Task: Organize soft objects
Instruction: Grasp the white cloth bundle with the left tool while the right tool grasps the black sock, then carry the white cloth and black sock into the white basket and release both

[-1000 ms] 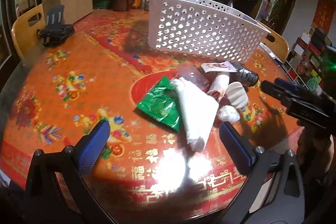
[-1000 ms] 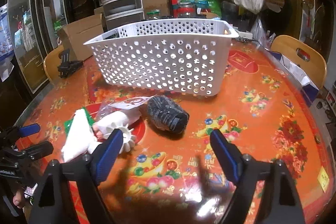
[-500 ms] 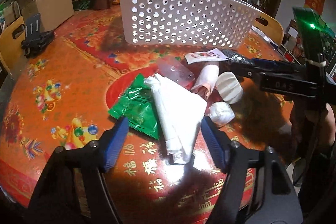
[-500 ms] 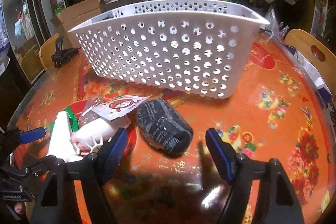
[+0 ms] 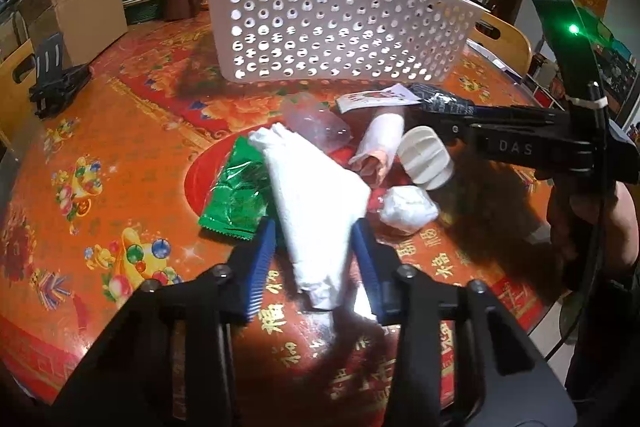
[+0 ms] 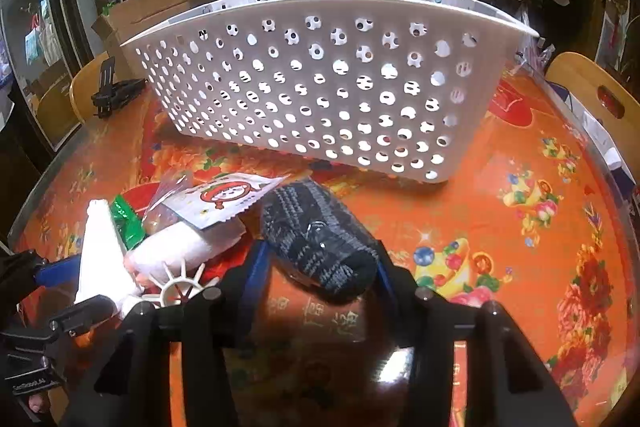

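A white perforated basket point(image 5: 340, 31) point(image 6: 328, 95) stands on the table behind a pile of soft things. My left gripper point(image 5: 314, 259) has closed its blue fingers point(image 5: 262, 255) around the near end of a folded white cloth point(image 5: 316, 203). A green packet point(image 5: 236, 195) lies beside the cloth. My right gripper point(image 6: 320, 275) has closed around a rolled dark grey sock point(image 6: 320, 243); it also shows in the left wrist view point(image 5: 444, 99). A printed sachet point(image 6: 224, 195), a pale pink roll point(image 5: 380, 143), a ribbed white piece point(image 5: 426, 159) and a small white wad point(image 5: 406, 207) lie between them.
The round table has an orange patterned cover point(image 5: 120, 155). A black clip stand point(image 5: 56, 83) sits at the far left. Cardboard boxes point(image 5: 80, 15), stacked drawers and bags crowd the back. Wooden chairs point(image 6: 600, 99) stand at the table's edge.
Both grippers moved forward into the pile and narrowed their fingers: the left around the white cloth, the right around the dark sock.
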`<action>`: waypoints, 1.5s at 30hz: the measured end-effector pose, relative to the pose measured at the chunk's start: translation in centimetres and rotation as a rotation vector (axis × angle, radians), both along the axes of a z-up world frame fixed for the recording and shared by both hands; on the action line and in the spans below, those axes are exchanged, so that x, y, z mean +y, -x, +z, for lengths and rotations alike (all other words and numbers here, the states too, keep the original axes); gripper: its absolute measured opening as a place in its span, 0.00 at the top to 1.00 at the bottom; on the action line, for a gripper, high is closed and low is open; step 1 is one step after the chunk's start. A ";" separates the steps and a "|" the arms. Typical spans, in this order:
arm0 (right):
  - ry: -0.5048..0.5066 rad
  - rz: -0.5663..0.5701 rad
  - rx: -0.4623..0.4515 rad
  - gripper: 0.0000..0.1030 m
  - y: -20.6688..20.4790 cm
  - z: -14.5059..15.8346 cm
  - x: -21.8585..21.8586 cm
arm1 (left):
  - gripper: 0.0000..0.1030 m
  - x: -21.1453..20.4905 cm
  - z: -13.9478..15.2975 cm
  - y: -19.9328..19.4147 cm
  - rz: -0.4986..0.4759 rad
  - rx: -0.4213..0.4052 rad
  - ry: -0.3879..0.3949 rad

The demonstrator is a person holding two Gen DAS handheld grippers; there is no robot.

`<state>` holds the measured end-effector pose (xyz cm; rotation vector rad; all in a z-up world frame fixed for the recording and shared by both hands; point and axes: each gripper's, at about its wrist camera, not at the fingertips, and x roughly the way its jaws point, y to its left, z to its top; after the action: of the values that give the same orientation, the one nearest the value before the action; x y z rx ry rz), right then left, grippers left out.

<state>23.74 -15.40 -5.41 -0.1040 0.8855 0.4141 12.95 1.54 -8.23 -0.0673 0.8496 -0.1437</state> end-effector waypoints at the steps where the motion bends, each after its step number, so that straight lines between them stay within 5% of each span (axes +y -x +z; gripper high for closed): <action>1: -0.003 0.000 -0.002 0.52 0.1 0.1 -0.1 | 0.67 -0.1 0.1 0.1 -0.004 -0.005 -0.005; 10: -0.034 -0.015 -0.038 0.53 1.3 1.4 -1.3 | 0.74 -0.6 1.0 1.2 -0.009 -0.050 -0.021; 45: -0.088 -0.044 -0.133 0.53 3.9 5.1 -3.9 | 0.74 0.2 5.1 2.5 0.042 -0.131 -0.047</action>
<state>19.83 -19.29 -0.29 -0.0304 0.7365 0.3999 10.49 1.74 -3.11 -0.0313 0.7203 -0.0873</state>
